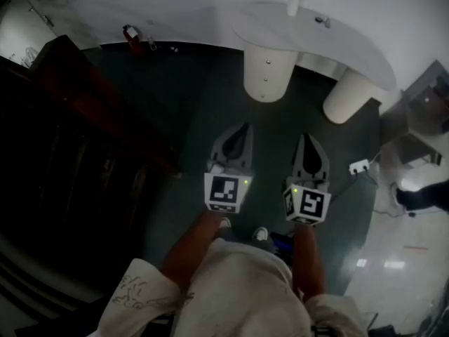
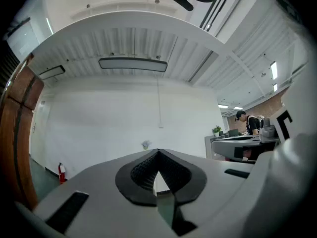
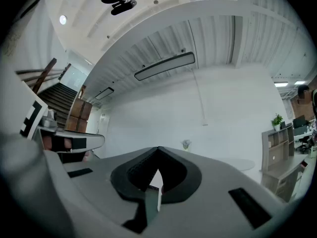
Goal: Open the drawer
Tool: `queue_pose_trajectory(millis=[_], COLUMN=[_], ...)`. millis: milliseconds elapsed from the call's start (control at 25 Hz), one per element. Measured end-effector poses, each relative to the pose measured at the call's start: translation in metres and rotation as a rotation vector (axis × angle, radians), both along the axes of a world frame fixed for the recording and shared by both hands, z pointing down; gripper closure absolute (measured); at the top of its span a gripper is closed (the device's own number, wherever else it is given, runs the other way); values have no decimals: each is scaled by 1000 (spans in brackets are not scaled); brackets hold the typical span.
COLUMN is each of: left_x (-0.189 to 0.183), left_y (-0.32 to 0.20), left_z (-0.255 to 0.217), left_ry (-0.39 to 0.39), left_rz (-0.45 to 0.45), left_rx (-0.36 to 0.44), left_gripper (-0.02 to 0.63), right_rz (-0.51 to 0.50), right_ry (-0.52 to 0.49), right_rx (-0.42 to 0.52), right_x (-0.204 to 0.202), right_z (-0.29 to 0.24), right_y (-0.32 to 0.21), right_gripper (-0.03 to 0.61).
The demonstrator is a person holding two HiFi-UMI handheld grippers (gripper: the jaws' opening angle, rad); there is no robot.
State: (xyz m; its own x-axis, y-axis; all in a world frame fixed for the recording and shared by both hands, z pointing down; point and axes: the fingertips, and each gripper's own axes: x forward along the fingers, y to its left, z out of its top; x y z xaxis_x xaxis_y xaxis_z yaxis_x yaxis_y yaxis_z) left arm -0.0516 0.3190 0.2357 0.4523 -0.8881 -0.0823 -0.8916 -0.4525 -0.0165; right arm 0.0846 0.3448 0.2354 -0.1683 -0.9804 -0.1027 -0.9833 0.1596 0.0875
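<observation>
— What is seen of the room and the surface underfoot?

— A dark green floor (image 1: 210, 97) is spread below, closed off at the far side by a white wall (image 1: 175, 5). Against that wall a white table (image 1: 351, 44) with a rounded top is carried on two pale round pedestals (image 1: 266, 72), and a small vase (image 1: 295, 2) is set on it. A red fire extinguisher (image 1: 130, 35) is stood at the wall's foot, and a white power strip (image 1: 359, 166) is laid on the floor at the right. A staircase (image 3: 59, 98) is shown in the right gripper view.

— Where is the drawer, and which way is it pointed?

— No drawer can be made out as such. A dark wooden cabinet (image 1: 91, 118) is seen at the left of the head view, well apart from both grippers. Its long top edge is run slantwise from the wall toward the person. Its front is lost in shadow, so the way any drawer is faced cannot be told.

— And how are the grippers held?

— The left gripper (image 1: 244, 127) and the right gripper (image 1: 307, 137) are held side by side above the floor, about level, and pointed toward the table and the wall. In each gripper view the jaws are seen pressed together at the tips, and nothing is gripped between them.
</observation>
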Motion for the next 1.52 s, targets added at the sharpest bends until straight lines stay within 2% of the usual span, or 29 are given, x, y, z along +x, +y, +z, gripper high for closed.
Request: queue_pose_trajectory(millis=[640,960,1240,1520], left_x=[-45,-62,-48,-7], left_y=[-20,-46,-92,-166], left_z=[0,6,9,12], left_ry=[-15,1,-14,-8], left_rz=[53,62,37,3], left_rx=[32,14,27,-2], left_gripper=[612,612,612,612], right_rz=[37,59,26,-2], right_ry=[-18,-29,-17,-20], right_rx=[12,4,-10,-30], right_x=[-53,-66,-52,-8], right_z=[0,4,17,23], right_y=[-17,-42,-92,-169], right_gripper=[575,575,575,575])
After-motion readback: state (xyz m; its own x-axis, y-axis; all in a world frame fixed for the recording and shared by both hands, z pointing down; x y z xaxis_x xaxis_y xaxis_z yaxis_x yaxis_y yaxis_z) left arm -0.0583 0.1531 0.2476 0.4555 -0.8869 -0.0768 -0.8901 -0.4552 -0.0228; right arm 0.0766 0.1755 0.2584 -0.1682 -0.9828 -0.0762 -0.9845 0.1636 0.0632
